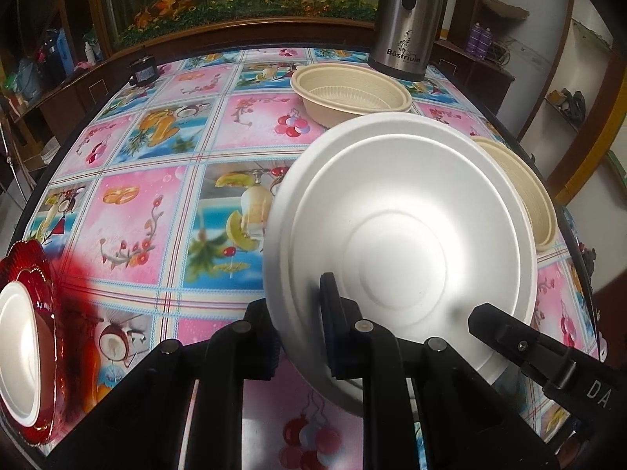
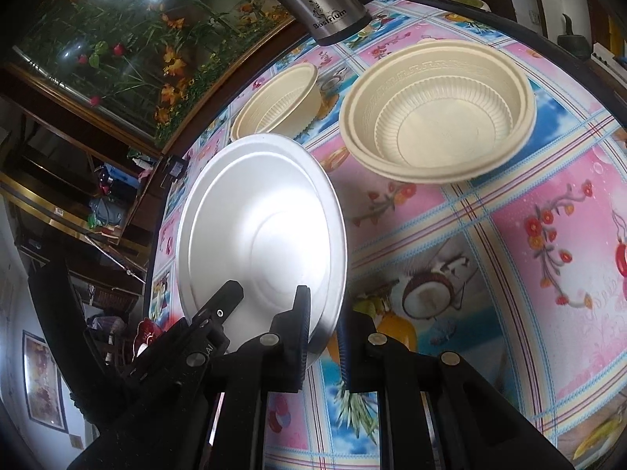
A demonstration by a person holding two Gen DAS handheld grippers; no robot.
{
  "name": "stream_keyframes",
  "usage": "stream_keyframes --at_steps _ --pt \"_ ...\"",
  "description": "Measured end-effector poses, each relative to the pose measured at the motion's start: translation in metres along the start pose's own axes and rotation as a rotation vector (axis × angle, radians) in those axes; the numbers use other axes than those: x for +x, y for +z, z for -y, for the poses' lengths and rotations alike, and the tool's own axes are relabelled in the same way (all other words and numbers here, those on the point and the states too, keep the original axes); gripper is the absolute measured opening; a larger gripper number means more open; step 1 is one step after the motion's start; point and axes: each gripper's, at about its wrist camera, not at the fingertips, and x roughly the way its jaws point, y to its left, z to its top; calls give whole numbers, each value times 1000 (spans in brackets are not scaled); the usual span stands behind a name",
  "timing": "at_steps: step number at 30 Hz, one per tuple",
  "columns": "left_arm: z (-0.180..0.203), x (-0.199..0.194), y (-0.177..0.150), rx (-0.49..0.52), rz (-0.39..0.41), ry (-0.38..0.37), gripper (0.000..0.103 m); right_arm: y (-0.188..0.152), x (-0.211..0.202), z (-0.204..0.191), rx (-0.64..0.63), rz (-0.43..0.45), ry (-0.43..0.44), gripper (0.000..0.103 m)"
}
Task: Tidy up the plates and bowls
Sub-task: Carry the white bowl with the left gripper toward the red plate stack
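A white foam plate (image 1: 399, 235) hangs tilted above the table, and both grippers hold it. My left gripper (image 1: 301, 333) is shut on its lower left rim. My right gripper (image 2: 323, 337) is shut on the lower right rim of the same white plate (image 2: 258, 231). In each wrist view, the other gripper's black finger reaches onto the plate's face. Two cream ribbed bowls stand on the table behind it, one far (image 1: 352, 90) and one nearer (image 1: 521, 196). The right wrist view shows them as a large cream bowl (image 2: 439, 113) and a farther one (image 2: 274, 102).
A red glass plate (image 1: 43, 274) with a white plate (image 1: 15, 344) on it sits at the table's left edge. A steel thermos (image 1: 407, 15) stands at the back, and a small dark jar (image 1: 143, 70) at the back left. The fruit-patterned tablecloth (image 1: 156, 203) covers the table.
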Motion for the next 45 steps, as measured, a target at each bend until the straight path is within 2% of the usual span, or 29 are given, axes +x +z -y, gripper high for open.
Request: stream_keyframes --at_steps 13,45 --pt "-18 -23 -23 -25 14 4 15 -20 -9 -14 -49 -17 13 13" --pt "-105 -73 -52 -193 69 63 15 -61 -3 -100 -264 -70 83 13"
